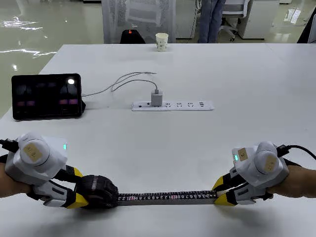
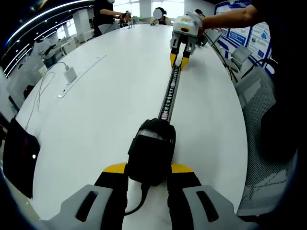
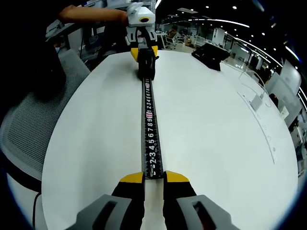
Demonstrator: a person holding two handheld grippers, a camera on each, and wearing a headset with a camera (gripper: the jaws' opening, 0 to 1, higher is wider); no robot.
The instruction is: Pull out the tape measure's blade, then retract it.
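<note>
**Blade drawn out along the near edge of the table**

Near edge, left: the left gripper, yellow-tipped jaws clamped on the tape measure case, which is black, rounded and has a ribbed grip. The blade runs low and straight along the table to the right gripper, whose jaws are pinched on its end. The blade is black with white numerals. In the right gripper view, 2 through 9 read outward from the jaws, then a red mark (figures beyond are too small to read). The table is white and smooth, with wide bare room beyond the blade.

Mid-table: a white power strip with a white charger plugged in. A grey cable loops left to a dark tablet by the left edge, its screen dimly lit.

Far edge: a patterned paper cup.
</note>
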